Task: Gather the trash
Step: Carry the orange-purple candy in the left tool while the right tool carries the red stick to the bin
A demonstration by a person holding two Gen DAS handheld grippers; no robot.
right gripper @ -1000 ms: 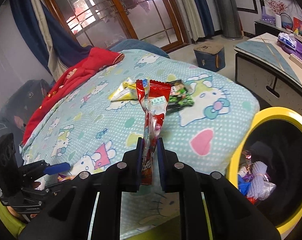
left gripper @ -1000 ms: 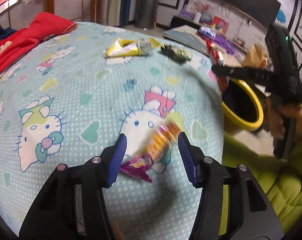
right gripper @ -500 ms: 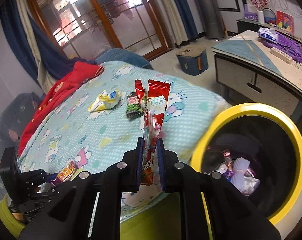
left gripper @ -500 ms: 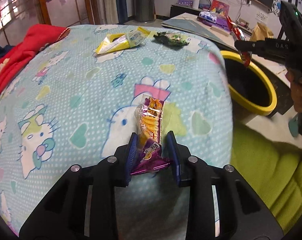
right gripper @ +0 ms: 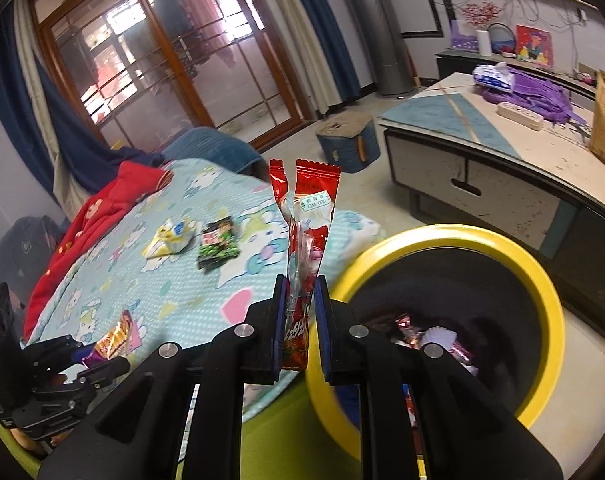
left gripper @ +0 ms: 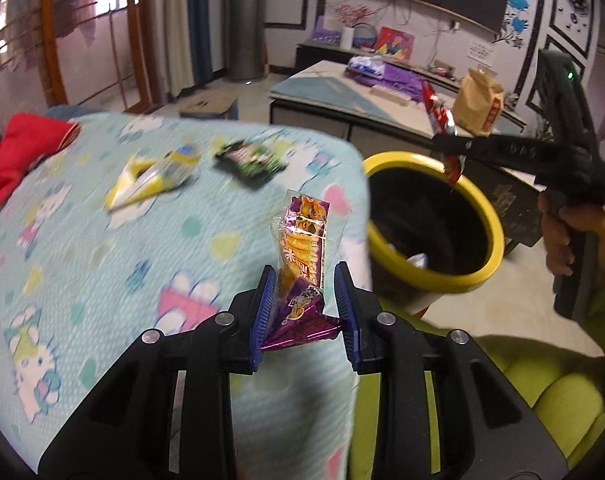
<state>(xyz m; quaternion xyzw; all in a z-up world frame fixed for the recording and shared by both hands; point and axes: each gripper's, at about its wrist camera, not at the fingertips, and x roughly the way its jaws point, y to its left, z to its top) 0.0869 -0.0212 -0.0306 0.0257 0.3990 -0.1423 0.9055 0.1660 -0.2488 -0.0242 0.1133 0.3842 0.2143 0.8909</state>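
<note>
My left gripper (left gripper: 302, 312) is shut on a purple and orange snack packet (left gripper: 302, 252) and holds it upright above the edge of the Hello Kitty blanket (left gripper: 82, 240). My right gripper (right gripper: 300, 312) is shut on a red wrapper (right gripper: 308, 220) and holds it at the near rim of the yellow-rimmed bin (right gripper: 550, 292). From the left wrist view the right gripper (left gripper: 446, 148) hangs over the bin (left gripper: 478, 276). A yellow packet (left gripper: 154, 178) and a green packet (left gripper: 248, 160) lie on the blanket, also seen in the right wrist view as the yellow packet (right gripper: 170, 236) and green packet (right gripper: 218, 244).
The bin holds several wrappers (right gripper: 434, 338). A red garment (right gripper: 102, 204) lies at the blanket's far side. A low cabinet (right gripper: 502, 168) with a purple bag (right gripper: 530, 92) stands behind the bin. A green cushion (left gripper: 542, 400) is below right.
My left gripper closed on the purple and orange packet and lifted it off the blanket toward the bin. My right gripper carried the red wrapper from over the blanket to the bin's rim.
</note>
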